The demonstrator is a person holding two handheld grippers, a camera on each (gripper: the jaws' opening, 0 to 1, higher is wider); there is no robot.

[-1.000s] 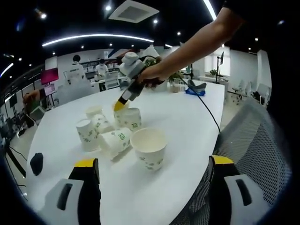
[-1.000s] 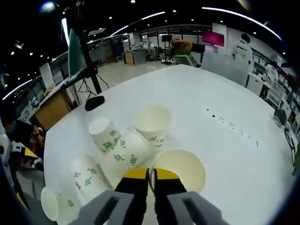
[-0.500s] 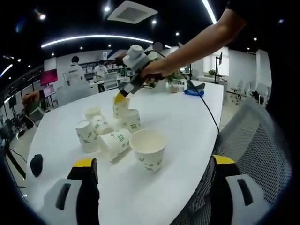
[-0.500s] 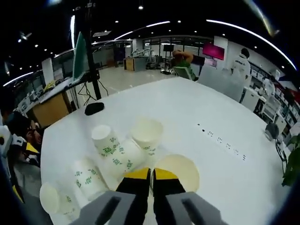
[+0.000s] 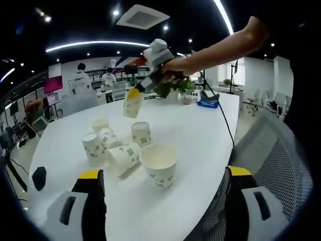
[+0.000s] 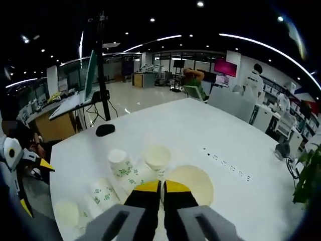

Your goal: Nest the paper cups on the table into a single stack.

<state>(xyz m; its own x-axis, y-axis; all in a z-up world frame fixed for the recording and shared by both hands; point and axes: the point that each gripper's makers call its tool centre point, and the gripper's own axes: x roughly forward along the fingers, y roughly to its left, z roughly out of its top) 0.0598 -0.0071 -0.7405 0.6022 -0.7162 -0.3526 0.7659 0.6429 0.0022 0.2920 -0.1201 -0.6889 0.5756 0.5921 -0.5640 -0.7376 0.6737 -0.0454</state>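
Several white paper cups with green print lie and stand in a cluster on the white table (image 5: 200,135). A wide cup (image 5: 159,163) stands nearest, a narrower cup (image 5: 142,133) is upright behind it, and another cup (image 5: 123,154) lies on its side. My right gripper (image 5: 133,94) is shut on the rim of a cup (image 5: 133,106) held in the air above the cluster. In the right gripper view that gripper (image 6: 160,187) pinches the held cup (image 6: 193,181), with the cluster (image 6: 120,161) far below. My left gripper (image 5: 164,173) stands wide open near the table's edge, holding nothing.
A black mouse-like object (image 5: 39,175) lies at the table's left edge. A black cable (image 5: 223,120) runs across the table's right side, past a blue item (image 5: 208,104). A mesh chair (image 5: 271,150) stands on the right. People stand in the far background.
My right gripper has risen from the table with one cup in it, leaving an upright cup behind. The left gripper has stayed still and open.
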